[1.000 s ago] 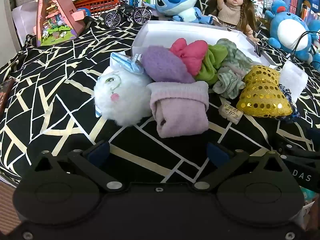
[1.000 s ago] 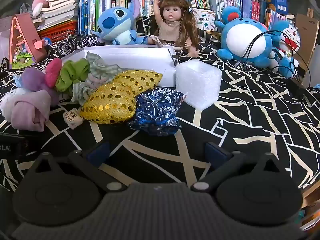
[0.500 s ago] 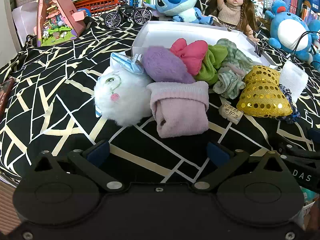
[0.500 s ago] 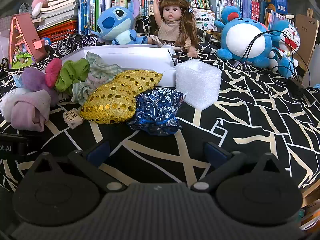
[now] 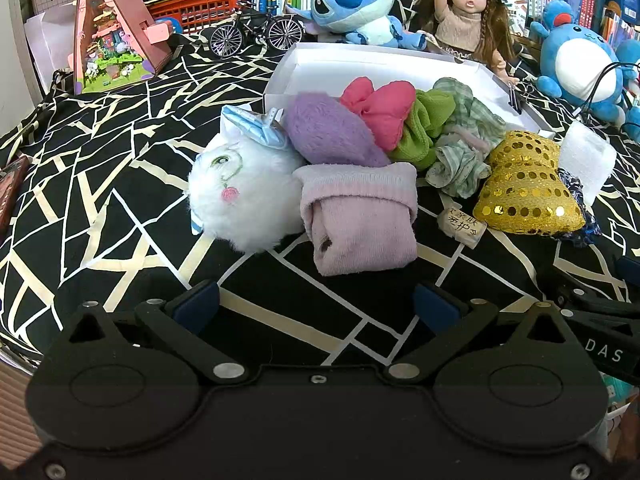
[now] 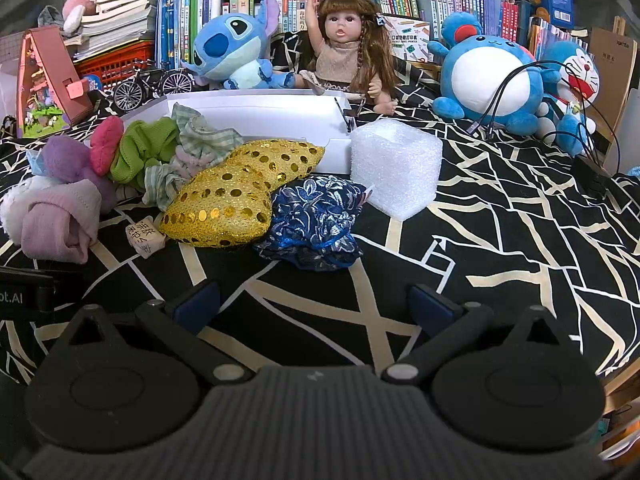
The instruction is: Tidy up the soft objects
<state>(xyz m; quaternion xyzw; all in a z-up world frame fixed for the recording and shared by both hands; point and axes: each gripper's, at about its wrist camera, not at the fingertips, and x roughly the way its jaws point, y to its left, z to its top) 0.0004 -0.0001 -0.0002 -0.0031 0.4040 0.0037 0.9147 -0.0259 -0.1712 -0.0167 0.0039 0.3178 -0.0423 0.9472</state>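
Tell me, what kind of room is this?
Probably a child's bedroom or playroom at home: shelves packed with books, plush toys and a doll sitting in a row, and a patterned cloth, perhaps a bedspread, covering the surface.

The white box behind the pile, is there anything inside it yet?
Seems empty. The white box shows only bare white floor and walls; the soft things, like the gold sequin pillow, lie outside, in front of it.

Both grippers are just hanging low over the surface, fingers pointing forward. Left gripper (image 5: 316,304) has its jaws spread wide with nothing between them. Right gripper (image 6: 314,304) is the same deal, wide apart and empty, sitting just beside the left one.
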